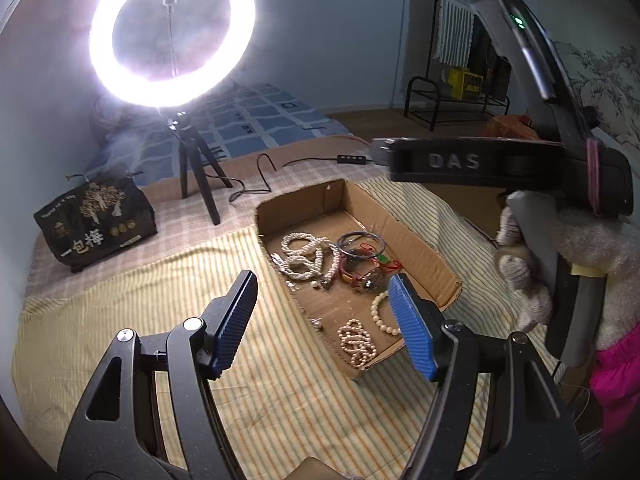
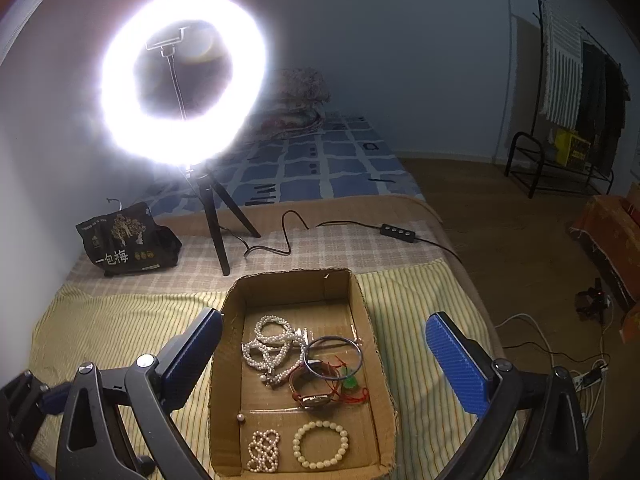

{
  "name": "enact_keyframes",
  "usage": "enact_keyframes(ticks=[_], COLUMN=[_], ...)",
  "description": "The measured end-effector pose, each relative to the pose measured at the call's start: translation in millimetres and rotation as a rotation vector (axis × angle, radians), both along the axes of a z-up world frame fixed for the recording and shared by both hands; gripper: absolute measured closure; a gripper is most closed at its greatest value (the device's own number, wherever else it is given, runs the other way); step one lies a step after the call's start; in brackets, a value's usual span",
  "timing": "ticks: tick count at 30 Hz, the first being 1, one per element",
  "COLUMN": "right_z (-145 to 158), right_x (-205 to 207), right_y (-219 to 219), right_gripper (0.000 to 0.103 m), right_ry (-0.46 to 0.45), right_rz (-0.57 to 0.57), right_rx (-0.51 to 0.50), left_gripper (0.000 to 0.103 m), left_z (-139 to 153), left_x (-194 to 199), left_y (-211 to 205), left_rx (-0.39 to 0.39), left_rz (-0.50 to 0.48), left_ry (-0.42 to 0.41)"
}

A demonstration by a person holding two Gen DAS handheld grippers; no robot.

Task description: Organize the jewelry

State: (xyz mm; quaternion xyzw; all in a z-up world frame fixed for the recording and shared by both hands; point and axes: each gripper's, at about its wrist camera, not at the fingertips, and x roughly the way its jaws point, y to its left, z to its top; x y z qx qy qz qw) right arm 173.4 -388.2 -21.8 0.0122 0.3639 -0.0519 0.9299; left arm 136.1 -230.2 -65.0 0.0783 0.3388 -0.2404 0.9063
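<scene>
The jewelry all lies inside the shallow cardboard box (image 2: 362, 296) on the striped yellow cloth (image 2: 120, 320) over the bed. A white pearl strand (image 2: 268, 344) is heaped at the box's 11 o'clock, a thin blue bangle (image 2: 333, 356) overlaps a wristwatch (image 2: 316, 400) and red cord at centre, a cream bead bracelet (image 2: 320, 444) sits at 5 o'clock, and a small pinkish pearl bundle (image 2: 262, 450) at 7 o'clock. Nothing lies outside, so gathering looks done; the tangled middle still seems to need sorting. Both the left hand-held gripper (image 1: 322, 320) and right hand-held gripper (image 2: 324, 360) hover spread wide, holding nothing. "DAS" reads on the right tool's body (image 1: 454, 161), and the black bag (image 2: 128, 240) at 10 o'clock reads "一包梅".
</scene>
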Motion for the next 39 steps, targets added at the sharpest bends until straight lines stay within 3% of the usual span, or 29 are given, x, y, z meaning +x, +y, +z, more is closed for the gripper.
enact_keyframes(ticks=[11, 15, 26, 34, 39], right_z=[22.8, 31.5, 41.9, 37.8, 38.4], right_x=[-39.0, -57.8, -109.6, -149.3, -168.5], right_y=[16.5, 26.1, 47.8, 57.2, 55.3], right_gripper=[0.000, 0.000, 0.000, 0.000, 0.000], right_ry=[-0.050, -0.077, -0.139, -0.195, -0.253], right_rz=[-0.011, -0.013, -0.006, -0.009, -0.059], right_rx=[-0.036, -0.055, -0.083, -0.100, -0.122], left_gripper=[0.032, 0.023, 0.022, 0.002, 0.000], left_z=[28.5, 39.0, 55.8, 62.7, 63.5], left_x=[-24.3, -35.1, -68.8, -94.9, -108.6], left_y=[41.4, 57.8, 83.9, 84.9, 83.0], left_rx=[-0.026, -0.056, -0.058, -0.055, -0.032], left_rz=[0.046, 0.071, 0.099, 0.084, 0.084], left_ry=[-0.069, -0.090, -0.163, -0.216, -0.249])
